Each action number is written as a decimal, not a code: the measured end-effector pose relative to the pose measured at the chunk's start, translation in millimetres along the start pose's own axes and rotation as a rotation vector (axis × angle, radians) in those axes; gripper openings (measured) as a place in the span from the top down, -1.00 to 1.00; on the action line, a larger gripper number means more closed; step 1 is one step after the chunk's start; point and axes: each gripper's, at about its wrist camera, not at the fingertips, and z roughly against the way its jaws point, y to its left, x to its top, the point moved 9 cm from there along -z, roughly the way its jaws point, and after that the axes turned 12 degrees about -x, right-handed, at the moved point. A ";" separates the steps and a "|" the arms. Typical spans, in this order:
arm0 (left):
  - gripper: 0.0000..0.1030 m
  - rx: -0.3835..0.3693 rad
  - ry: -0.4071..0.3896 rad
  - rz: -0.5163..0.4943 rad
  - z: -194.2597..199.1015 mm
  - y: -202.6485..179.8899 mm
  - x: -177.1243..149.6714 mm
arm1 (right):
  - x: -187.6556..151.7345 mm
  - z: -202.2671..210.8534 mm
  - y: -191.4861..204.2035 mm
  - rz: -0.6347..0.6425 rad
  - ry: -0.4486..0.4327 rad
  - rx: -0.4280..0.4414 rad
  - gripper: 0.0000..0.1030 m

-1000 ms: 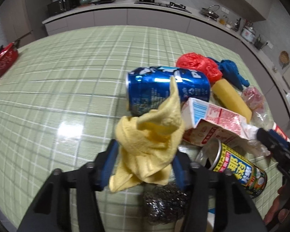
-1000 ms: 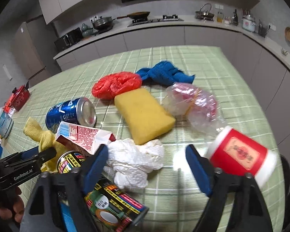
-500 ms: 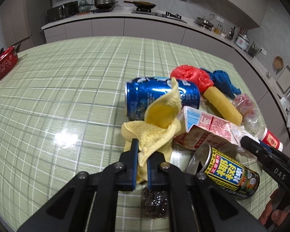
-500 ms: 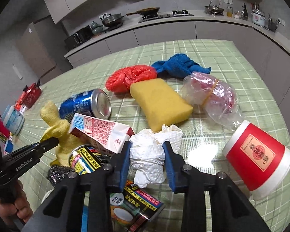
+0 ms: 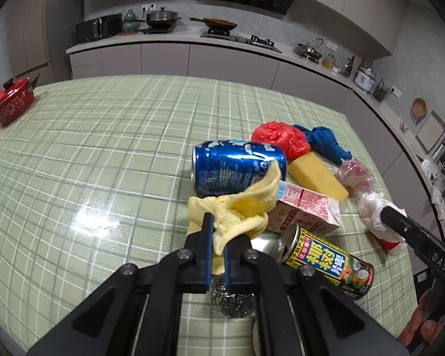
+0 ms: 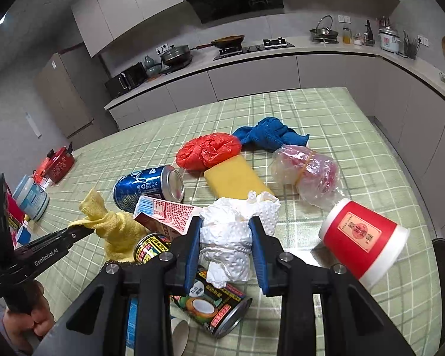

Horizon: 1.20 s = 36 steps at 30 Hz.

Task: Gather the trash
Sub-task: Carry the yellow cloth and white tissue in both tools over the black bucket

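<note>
My left gripper [image 5: 216, 234] is shut on a yellow cloth [image 5: 240, 212], which hangs lifted just above the green checked table [image 5: 103, 148]. The same yellow cloth [image 6: 115, 228] shows in the right wrist view, pinched at the tip of the left gripper [image 6: 86, 230]. My right gripper [image 6: 226, 237] is shut on a crumpled white paper towel [image 6: 231, 231], raised off the table. Below and around them lie a blue can [image 5: 237, 167], a milk carton [image 5: 305, 210], a yellow-labelled can [image 5: 326, 262] and a steel scourer [image 5: 233, 302].
A red plastic bag [image 6: 207, 152], blue cloth [image 6: 270, 136], yellow sponge [image 6: 234, 179], clear bag [image 6: 308, 172] and red paper cup [image 6: 362, 240] lie further right. A red pot [image 5: 12, 103] stands at the far left edge. Kitchen counters [image 5: 222, 47] run behind.
Both grippers closed, the left on the yellow cloth and the right on the paper towel, and both have risen with their loads off the table.
</note>
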 end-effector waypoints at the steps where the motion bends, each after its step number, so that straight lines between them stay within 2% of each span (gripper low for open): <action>1: 0.87 -0.005 -0.003 -0.004 2.4 -0.8 1.2 | -0.9 0.9 -1.2 -0.001 -0.004 -0.003 0.34; 6: 0.88 -0.025 -0.055 -0.016 20.0 -7.8 13.8 | -1.3 7.3 -7.1 -0.025 -0.016 -0.006 0.34; 12: 0.88 -0.076 -0.104 -0.076 36.8 -35.3 31.0 | 8.8 24.1 -22.9 -0.065 -0.062 -0.032 0.34; 20: 0.88 -0.219 -0.101 -0.170 32.8 -106.3 39.8 | 15.4 62.1 -77.7 -0.143 -0.116 -0.117 0.34; 26: 0.88 -0.311 -0.081 -0.234 21.3 -183.3 26.8 | 10.9 95.7 -154.8 -0.216 -0.147 -0.194 0.34; 32: 0.88 -0.354 -0.042 -0.276 -6.1 -281.0 -7.0 | -8.0 120.8 -270.8 -0.277 -0.151 -0.238 0.34; 36: 0.88 -0.364 0.000 -0.240 -29.9 -347.1 -37.9 | -26.6 122.1 -352.2 -0.274 -0.108 -0.228 0.34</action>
